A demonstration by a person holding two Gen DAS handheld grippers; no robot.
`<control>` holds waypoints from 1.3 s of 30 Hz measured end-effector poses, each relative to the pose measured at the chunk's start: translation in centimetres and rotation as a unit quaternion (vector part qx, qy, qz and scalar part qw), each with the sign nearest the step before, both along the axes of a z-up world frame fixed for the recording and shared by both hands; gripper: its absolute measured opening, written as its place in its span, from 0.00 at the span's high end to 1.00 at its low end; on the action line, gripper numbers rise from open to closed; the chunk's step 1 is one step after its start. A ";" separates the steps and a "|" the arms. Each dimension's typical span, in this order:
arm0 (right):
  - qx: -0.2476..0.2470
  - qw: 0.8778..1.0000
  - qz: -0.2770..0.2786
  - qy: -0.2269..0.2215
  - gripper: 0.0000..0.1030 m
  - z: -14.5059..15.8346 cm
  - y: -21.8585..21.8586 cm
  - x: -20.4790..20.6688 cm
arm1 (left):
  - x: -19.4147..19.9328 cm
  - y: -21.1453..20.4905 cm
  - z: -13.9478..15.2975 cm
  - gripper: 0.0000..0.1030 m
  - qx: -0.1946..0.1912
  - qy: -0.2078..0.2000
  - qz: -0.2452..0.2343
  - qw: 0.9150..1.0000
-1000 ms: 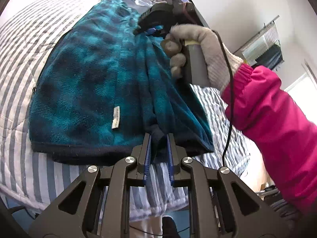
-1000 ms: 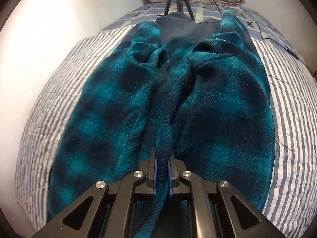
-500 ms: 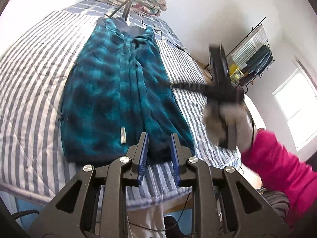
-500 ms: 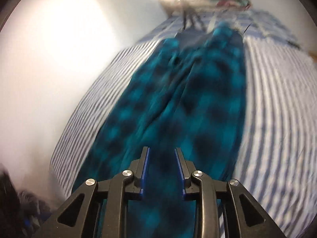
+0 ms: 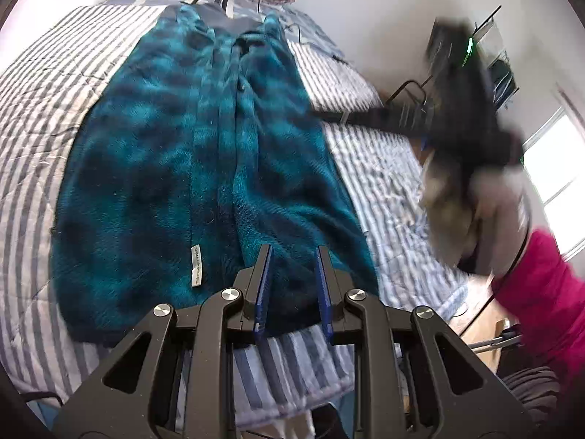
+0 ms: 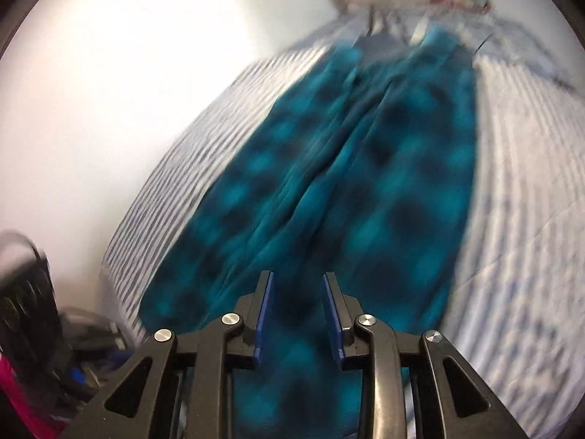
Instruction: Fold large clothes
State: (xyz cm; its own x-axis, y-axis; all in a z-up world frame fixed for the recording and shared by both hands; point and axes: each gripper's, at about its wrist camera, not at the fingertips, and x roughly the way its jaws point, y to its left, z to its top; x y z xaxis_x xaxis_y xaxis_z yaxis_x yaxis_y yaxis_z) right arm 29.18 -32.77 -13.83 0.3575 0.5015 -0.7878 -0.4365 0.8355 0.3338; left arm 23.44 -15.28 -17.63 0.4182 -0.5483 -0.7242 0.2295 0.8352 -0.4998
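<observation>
My left wrist camera sits above the foot end of the long teal-and-black plaid fleece garment, looking steeply down its length toward the far end. My right wrist camera, blurred, hangs over the same near end of that garment, facing the same way. Both views share the garment and the grey-and-white striped bedspread on either side of it.

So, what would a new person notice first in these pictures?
The big teal plaid fleece garment stands out first, lying lengthwise on the striped bed with a white label near its closer hem. The left gripper hovers open and empty above that hem, and a blurred gloved hand is at the right.
</observation>
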 end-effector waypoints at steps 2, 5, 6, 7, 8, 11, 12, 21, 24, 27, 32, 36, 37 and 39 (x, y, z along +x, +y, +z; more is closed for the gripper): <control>-0.004 0.999 -0.039 -0.024 0.73 1.1 -1.4 2.7 | 0.4 -0.5 -0.8 0.80 0.014 0.001 -0.001 1.000; -0.017 0.995 -0.082 -0.053 0.73 2.1 -2.6 7.7 | 0.9 -0.9 -1.9 0.80 0.030 0.007 -0.002 1.000; -0.022 0.994 -0.091 -0.061 0.73 2.2 -2.7 9.1 | 1.1 -1.1 -2.2 0.80 0.035 0.010 -0.002 0.999; -0.034 0.991 -0.108 -0.070 0.73 2.2 -2.8 11.0 | 1.3 -1.2 -2.6 0.80 0.037 0.012 -0.003 0.999; -0.043 0.988 -0.128 -0.075 0.73 2.0 -2.9 12.9 | 1.3 -1.2 -2.7 0.80 0.037 0.014 -0.002 0.999; -0.037 0.981 -0.180 -0.067 0.73 0.9 -3.7 17.9 | 1.4 -1.5 -3.2 0.80 0.041 0.015 -0.008 0.999; -0.038 0.979 -0.191 -0.066 0.73 0.6 -3.3 19.1 | 1.4 -1.5 -3.3 0.80 0.039 0.016 -0.009 0.999; -0.071 0.977 -0.199 -0.032 0.73 -5.5 1.5 27.5 | 1.9 -0.9 -3.9 0.80 0.016 0.027 -0.014 0.999; -0.126 0.974 -0.176 -0.061 0.72 -7.1 3.7 27.5 | 2.0 -0.8 -4.0 0.80 0.014 0.027 -0.014 0.999; -0.110 0.977 -0.178 -0.046 0.72 -6.2 3.0 27.2 | 2.0 -0.8 -3.9 0.79 0.015 0.027 -0.014 0.999; -0.015 0.984 -0.176 -0.038 0.76 -3.2 -0.2 22.8 | 1.8 -0.4 -3.1 0.79 0.008 0.026 -0.009 1.000; -0.020 0.992 -0.123 -0.008 0.76 -4.2 1.1 17.8 | 0.8 -0.2 -1.8 0.79 0.010 0.011 -0.012 1.000; -0.023 0.994 -0.111 0.000 0.76 -4.8 1.7 16.6 | 0.5 -0.2 -1.3 0.79 0.013 0.004 -0.015 1.000; -0.036 0.994 -0.099 0.012 0.76 -6.3 2.9 15.0 | -0.1 -0.1 -0.5 0.79 0.014 -0.008 -0.016 1.000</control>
State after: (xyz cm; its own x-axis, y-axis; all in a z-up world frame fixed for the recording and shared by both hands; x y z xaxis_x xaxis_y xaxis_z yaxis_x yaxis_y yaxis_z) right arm 44.16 -29.83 -20.15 0.4240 0.3660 -0.8284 -0.2538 0.9261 0.2792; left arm 23.32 -15.37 -18.08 0.4126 -0.5418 -0.7323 0.2646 0.8405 -0.4728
